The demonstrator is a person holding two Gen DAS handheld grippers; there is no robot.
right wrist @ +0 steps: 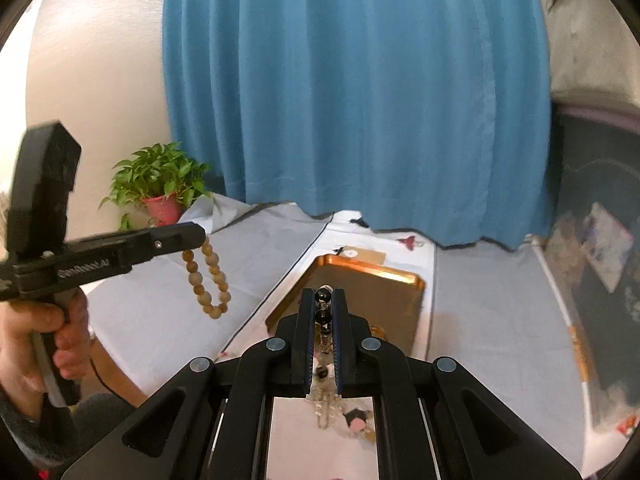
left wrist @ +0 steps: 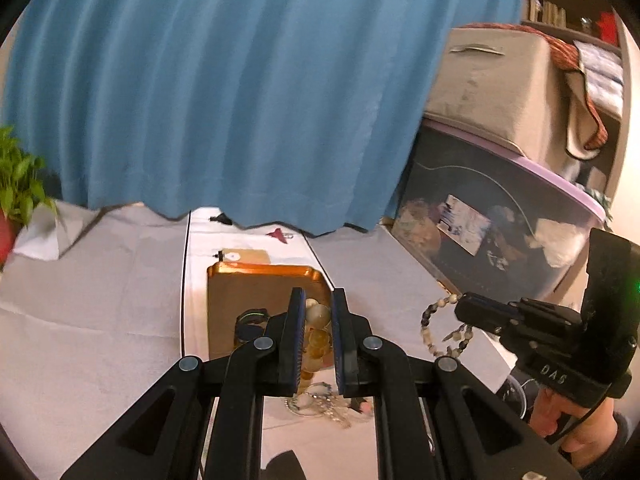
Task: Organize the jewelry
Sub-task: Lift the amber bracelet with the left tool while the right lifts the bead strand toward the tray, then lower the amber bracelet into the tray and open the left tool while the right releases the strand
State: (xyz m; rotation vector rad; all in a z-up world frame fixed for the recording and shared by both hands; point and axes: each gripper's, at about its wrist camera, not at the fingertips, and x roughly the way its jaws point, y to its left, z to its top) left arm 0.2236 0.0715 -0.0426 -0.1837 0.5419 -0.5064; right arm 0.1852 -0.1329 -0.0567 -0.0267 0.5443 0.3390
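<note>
My left gripper (left wrist: pixel 318 300) is shut on a tan wooden bead bracelet (left wrist: pixel 316 340) that hangs from its tips above the table; in the right wrist view the same gripper (right wrist: pixel 200 236) holds the bracelet (right wrist: pixel 208 280) in the air at left. My right gripper (right wrist: pixel 323 294) is shut on a dark-and-pale beaded bracelet (right wrist: pixel 323 312); in the left wrist view that gripper (left wrist: pixel 460 308) holds the bracelet (left wrist: pixel 436 328) at right. An orange tray (left wrist: pixel 224 300) lies on the table below with a dark ring (left wrist: pixel 252 320) in it. More jewelry (left wrist: pixel 320 404) lies in front of the tray.
A white cloth covers the table (left wrist: pixel 80 320). A blue curtain (left wrist: pixel 240 100) hangs behind. A potted plant (right wrist: pixel 160 184) stands at the back left. A storage bin (left wrist: pixel 500 216) with a beige box on top stands at the right. A paper tag (left wrist: pixel 240 257) lies beyond the tray.
</note>
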